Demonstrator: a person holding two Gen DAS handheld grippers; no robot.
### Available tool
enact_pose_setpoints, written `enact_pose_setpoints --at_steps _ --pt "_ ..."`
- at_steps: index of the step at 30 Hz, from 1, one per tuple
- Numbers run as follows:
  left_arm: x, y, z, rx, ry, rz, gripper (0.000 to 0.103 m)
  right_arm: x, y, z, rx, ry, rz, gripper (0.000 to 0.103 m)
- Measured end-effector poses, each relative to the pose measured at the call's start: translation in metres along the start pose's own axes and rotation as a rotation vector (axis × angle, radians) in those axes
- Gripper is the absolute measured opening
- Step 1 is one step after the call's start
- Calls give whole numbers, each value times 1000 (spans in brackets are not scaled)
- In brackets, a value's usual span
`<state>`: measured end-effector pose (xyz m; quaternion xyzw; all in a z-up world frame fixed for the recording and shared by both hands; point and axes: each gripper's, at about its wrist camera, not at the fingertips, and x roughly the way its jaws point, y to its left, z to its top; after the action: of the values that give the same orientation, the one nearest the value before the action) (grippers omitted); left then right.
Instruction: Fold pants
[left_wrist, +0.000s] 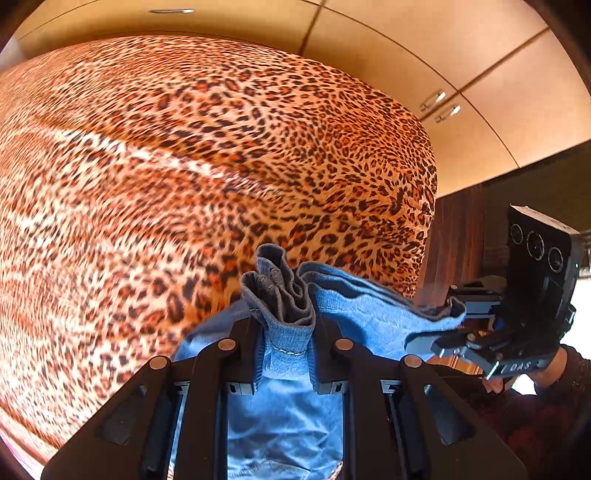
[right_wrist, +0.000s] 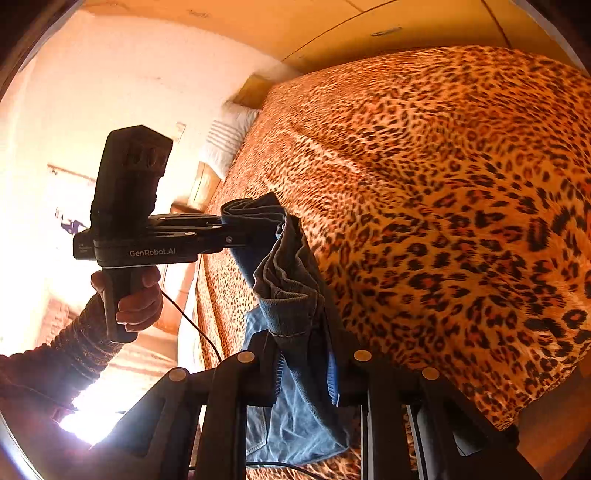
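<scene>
Fingers of the left gripper (left_wrist: 286, 356) are clenched on a bunched fold of the blue denim pants (left_wrist: 354, 314) — the ribbed grey-blue hem stands up in ruffles above the black pads, and lighter denim hangs below between the gripper's arms. Fingers of the right gripper (right_wrist: 308, 373) are likewise pinched shut on the pants (right_wrist: 291, 291), with a stitched edge gathered just above the pads and pale fabric hanging down beneath them.

Between the two grips the cloth runs as a slack band. In the left wrist view it reaches rightward to the right gripper (left_wrist: 448, 338), which a hand (left_wrist: 543, 369) in a dark patterned sleeve holds from below. In the right wrist view it rises leftward to the left gripper (right_wrist: 255, 225), held by the other hand (right_wrist: 136, 299) around a black handle (the body carries a white brand lettering).

Behind the pants lies a bed under a leopard-print cover (left_wrist: 184, 166), which fills most of both views, and the lower end of the pants droops toward it. A white pillow (right_wrist: 229, 140) sits at the far end — beside a pale wall. Light wooden cupboard doors (left_wrist: 443, 55) with metal handles stand behind the bed.
</scene>
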<state>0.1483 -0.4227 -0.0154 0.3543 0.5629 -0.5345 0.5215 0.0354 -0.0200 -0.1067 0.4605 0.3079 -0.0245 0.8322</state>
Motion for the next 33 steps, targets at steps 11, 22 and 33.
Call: enact_pose_setpoints --at_steps 11,22,33 --pt "9 63 -143 -378 38 72 24 87 93 -66 -376 389 -23 22" --pt "-20 76 -305 -950 -115 80 52 140 131 -110 -688 741 -17 52" --pt "54 -28 -336 -1552 -323 -176 58 187 110 18 -748 808 55 58"
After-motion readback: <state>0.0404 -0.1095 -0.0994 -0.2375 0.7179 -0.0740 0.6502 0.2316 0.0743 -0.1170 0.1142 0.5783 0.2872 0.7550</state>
